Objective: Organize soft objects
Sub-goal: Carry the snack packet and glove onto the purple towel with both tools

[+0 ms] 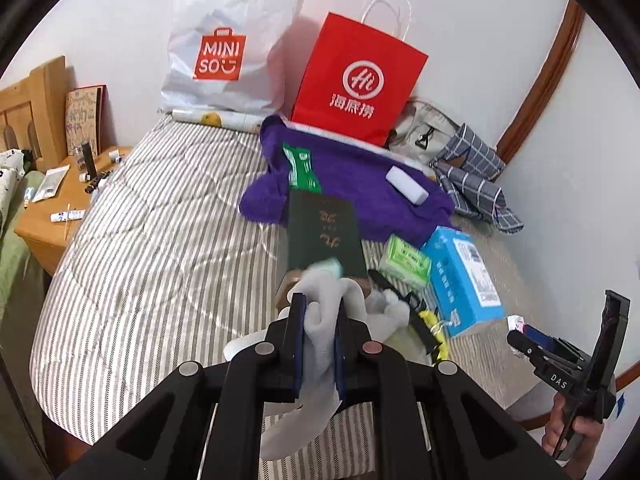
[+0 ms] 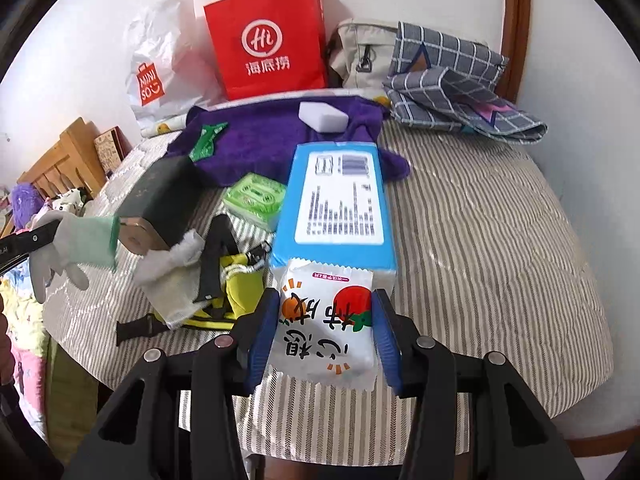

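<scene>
A grey glove (image 1: 320,332) hung pinched between the jaws of my left gripper (image 1: 318,344), lifted clear above the striped bedspread (image 1: 160,240), its green cuff and fingers dangling free. My right gripper (image 2: 326,334) was clamped on a white snack packet (image 2: 326,328) printed with orange fruit, held over the near edge of the bed just in front of the blue box (image 2: 334,208).

Beyond them lay the rest of the clutter: a purple towel (image 2: 260,136) spread toward the far side with a white sponge block (image 2: 322,116) resting on it, a green tissue pack (image 2: 256,200) beside the box, a dark green case (image 2: 160,200) to the left, and a red paper bag (image 2: 264,40) standing against the wall.

To finish this step well, I judged I should keep both grips firm, carry the limp glove high enough that its loose fingers would not snag the case or straps below, and set it down with the other cloth items.
</scene>
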A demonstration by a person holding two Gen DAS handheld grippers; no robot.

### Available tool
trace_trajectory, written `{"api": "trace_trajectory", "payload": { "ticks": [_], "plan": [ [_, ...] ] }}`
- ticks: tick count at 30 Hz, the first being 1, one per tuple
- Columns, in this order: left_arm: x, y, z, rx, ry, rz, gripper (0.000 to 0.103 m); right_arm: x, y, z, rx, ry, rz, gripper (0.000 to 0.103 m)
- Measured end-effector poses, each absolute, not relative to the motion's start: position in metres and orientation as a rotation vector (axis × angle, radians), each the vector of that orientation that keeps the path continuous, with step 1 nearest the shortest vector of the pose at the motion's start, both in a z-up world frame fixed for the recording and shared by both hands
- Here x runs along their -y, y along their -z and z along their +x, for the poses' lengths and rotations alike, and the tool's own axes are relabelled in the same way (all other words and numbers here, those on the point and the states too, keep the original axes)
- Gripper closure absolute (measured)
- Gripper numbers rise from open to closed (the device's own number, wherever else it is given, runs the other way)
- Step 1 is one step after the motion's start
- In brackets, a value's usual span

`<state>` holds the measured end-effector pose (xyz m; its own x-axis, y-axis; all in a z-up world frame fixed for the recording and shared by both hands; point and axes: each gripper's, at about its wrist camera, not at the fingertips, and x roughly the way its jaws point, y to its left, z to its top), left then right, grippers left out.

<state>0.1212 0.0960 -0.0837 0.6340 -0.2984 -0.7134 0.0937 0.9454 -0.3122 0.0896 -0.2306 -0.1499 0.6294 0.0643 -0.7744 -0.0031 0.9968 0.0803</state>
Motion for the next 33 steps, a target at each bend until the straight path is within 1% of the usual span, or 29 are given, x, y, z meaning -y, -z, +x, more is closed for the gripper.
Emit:
{"api": "trace_trajectory", "payload": {
  "ticks": [8,19,25,33],
  "plan": [
    [-0.087,0.059,0.134,-0.817,0.226,-0.245,0.091,0.228,0.124,0.106,-0.848,-0.070,0.055,0.057],
    [-0.069,0.039,0.181,-0.795,0.214,-0.247,0.091,0.232,0.102,0.171,-0.827,-0.091,0.053,0.056],
    [-0.057,0.034,0.214,-0.793,0.205,-0.218,0.091,0.236,0.100,0.210,-0.834,-0.109,0.071,0.056],
    [-0.044,0.040,0.266,-0.816,0.198,-0.206,0.091,0.235,0.105,0.263,-0.848,-0.148,0.078,0.055]
  ]
}}
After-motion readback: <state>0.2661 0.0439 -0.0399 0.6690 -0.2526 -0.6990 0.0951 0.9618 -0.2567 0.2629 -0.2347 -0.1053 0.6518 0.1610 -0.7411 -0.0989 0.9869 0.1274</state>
